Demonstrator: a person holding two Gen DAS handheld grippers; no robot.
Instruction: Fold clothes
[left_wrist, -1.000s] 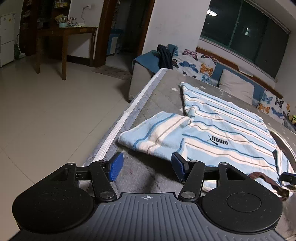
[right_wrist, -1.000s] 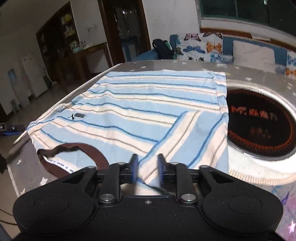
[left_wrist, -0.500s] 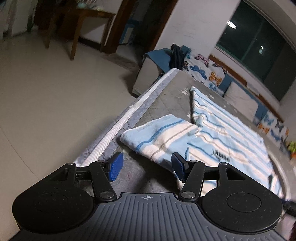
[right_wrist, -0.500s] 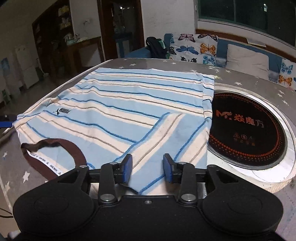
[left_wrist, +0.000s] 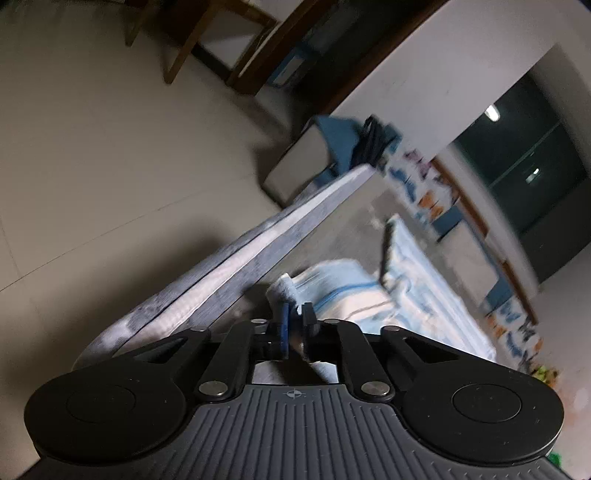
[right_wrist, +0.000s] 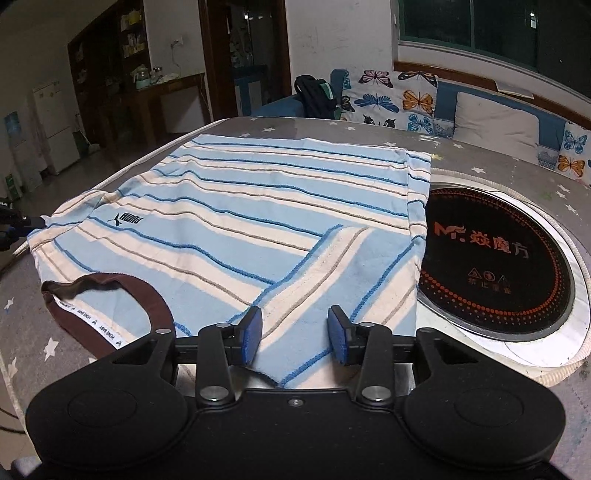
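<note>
Pinching sleeve (left_wrist: 332, 291) | left gripper (left_wrist: 294, 320) clamped | right gripper (right_wrist: 294, 332) spread over shirt (right_wrist: 236, 206)

I can see a round black cooktop (right_wrist: 495, 258) set in the starry table (right_wrist: 480, 162) | butterfly cushions (right_wrist: 391, 96) behind | black backpack (right_wrist: 314, 92) beside them | white fridge (right_wrist: 51, 125) far left

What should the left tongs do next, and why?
Probably lift and carry the sleeve inward across the shirt: the left tongs are shut on its edge, while the right tongs are open over the already folded right sleeve.
</note>
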